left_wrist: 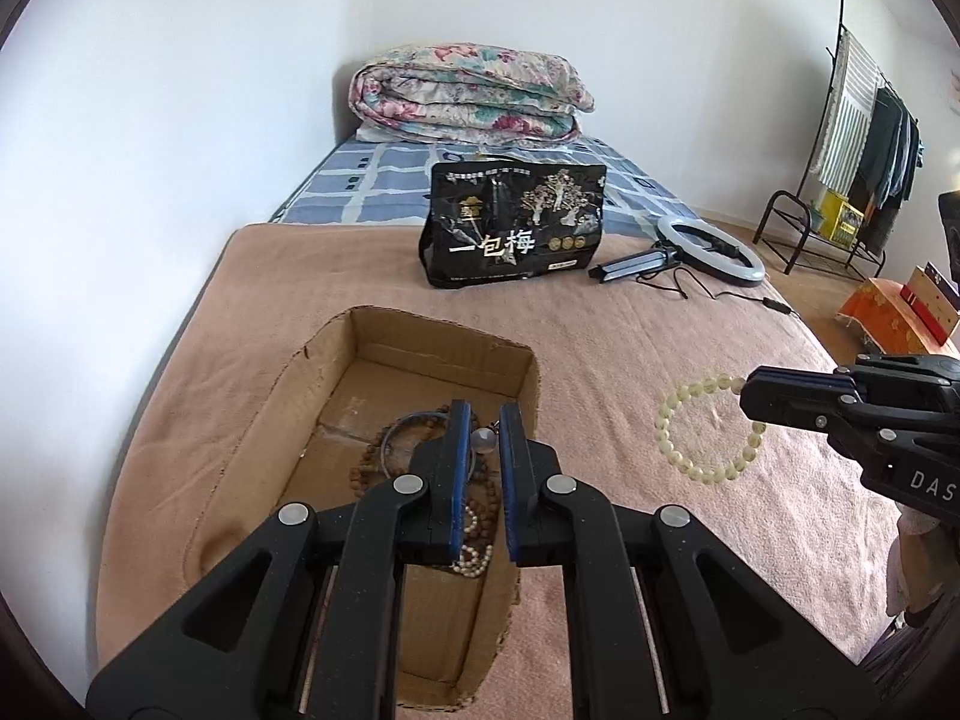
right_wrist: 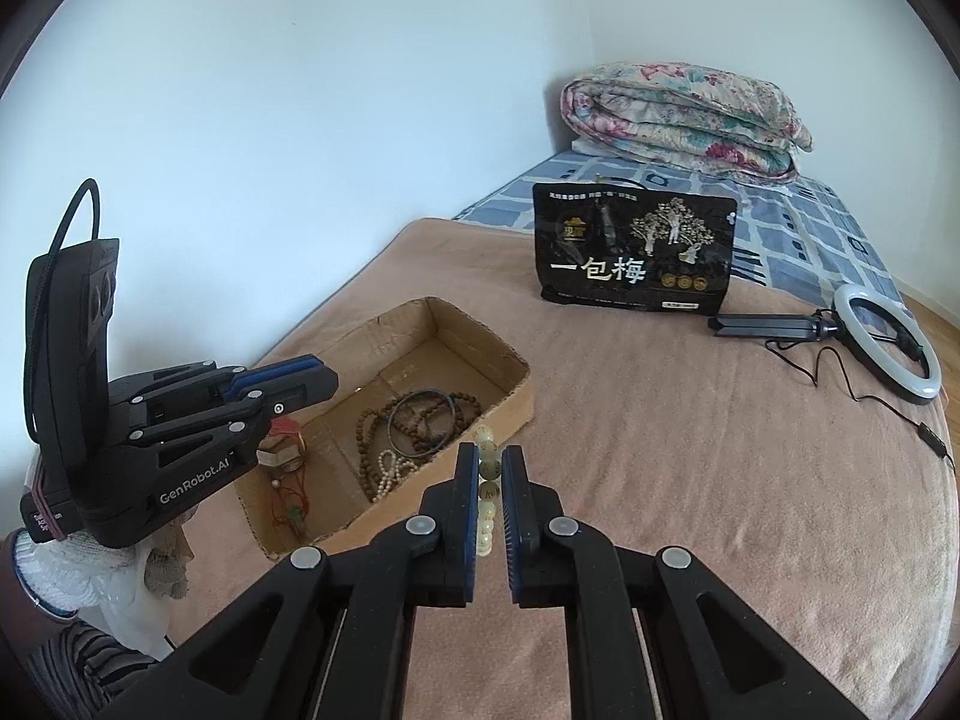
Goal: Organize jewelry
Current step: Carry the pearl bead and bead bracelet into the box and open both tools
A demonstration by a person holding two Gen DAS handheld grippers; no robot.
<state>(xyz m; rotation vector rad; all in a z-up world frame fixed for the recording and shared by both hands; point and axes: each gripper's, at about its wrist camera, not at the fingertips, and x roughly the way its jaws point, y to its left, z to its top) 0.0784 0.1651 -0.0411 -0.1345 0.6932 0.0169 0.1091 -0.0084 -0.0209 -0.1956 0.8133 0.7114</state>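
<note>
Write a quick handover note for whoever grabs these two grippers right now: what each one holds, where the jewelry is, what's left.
Right gripper: shut on the pale bead bracelet, held above the pink blanket, beside the box.
Left gripper: fingers slightly apart, holding nothing, over the cardboard box.
Done: brown bead strand, dark bangle, white bead strand and a red-corded piece lie in the box.
Left: put the pale bead bracelet in the box.

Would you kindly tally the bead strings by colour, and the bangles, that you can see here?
Pale bead bracelet, in the right tongs: 1
Brown bead string, in the cardboard box: 1
White bead string, in the box: 1
Dark bangle, in the box: 1
Total: 4
</note>
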